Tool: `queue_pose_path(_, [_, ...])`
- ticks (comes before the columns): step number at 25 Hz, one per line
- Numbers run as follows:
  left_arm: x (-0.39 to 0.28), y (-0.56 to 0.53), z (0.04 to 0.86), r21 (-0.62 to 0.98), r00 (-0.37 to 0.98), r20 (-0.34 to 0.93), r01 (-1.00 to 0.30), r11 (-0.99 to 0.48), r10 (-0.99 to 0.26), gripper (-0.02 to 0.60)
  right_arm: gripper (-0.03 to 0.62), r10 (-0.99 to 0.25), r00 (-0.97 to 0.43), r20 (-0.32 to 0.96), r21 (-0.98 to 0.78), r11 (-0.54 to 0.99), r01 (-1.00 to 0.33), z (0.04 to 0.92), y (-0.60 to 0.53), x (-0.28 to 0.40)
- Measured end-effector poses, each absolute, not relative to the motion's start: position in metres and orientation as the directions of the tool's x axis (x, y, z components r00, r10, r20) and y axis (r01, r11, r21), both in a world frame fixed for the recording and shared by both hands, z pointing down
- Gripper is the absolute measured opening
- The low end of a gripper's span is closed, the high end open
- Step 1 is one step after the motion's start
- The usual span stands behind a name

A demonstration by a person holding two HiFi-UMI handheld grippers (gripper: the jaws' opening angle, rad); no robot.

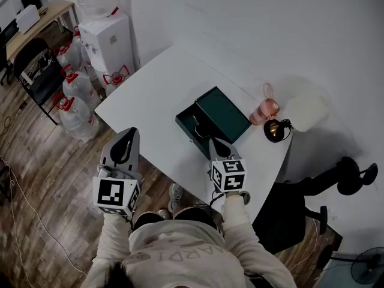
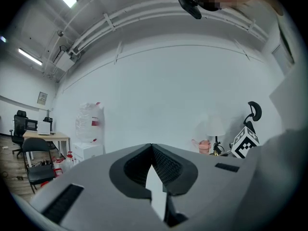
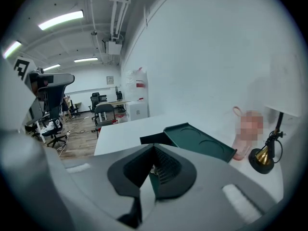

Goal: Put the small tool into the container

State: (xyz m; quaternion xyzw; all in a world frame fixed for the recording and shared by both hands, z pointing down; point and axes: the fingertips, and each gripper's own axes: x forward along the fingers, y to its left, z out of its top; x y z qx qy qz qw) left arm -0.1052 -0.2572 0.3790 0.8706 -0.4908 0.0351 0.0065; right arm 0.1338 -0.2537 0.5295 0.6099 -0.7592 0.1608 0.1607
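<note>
A dark green box (image 1: 187,125) stands open on the white table (image 1: 150,95), its lid (image 1: 223,113) leaning back; some small pale items lie inside. My right gripper (image 1: 213,141) hovers at the box's near edge. In the right gripper view the box (image 3: 155,139) and its lid (image 3: 197,141) lie just beyond my right gripper (image 3: 154,150), which is shut, with a small pale tool (image 3: 155,171) pinched between the pads. My left gripper (image 1: 125,141) hangs off the table's left edge over the floor. In its own view the left gripper (image 2: 152,149) is shut with nothing in it.
A pink bottle (image 1: 264,108), a black-and-gold lamp base (image 1: 275,131) and its white shade (image 1: 307,111) stand at the table's far right. Water jugs (image 1: 75,110) and a white dispenser (image 1: 108,41) sit on the wooden floor at left. A black chair (image 1: 300,203) is at right.
</note>
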Motion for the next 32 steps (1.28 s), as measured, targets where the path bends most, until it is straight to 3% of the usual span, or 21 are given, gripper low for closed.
queue_pose_path(11, [-0.094, -0.212, 0.365, -0.038, 0.574, 0.038, -0.817, -0.575, -0.818, 0.003, 0.009, -0.946, -0.105, 0.305, -0.065, 0.089, -0.994, 0.475, -0.188, 0.151])
queue_pose_path(32, [-0.074, -0.155, 0.349, -0.061, 0.655, 0.006, -0.754, -0.654, -0.756, 0.005, 0.011, -0.995, -0.006, 0.096, -0.033, 0.003, -0.999, 0.400, -0.097, 0.154])
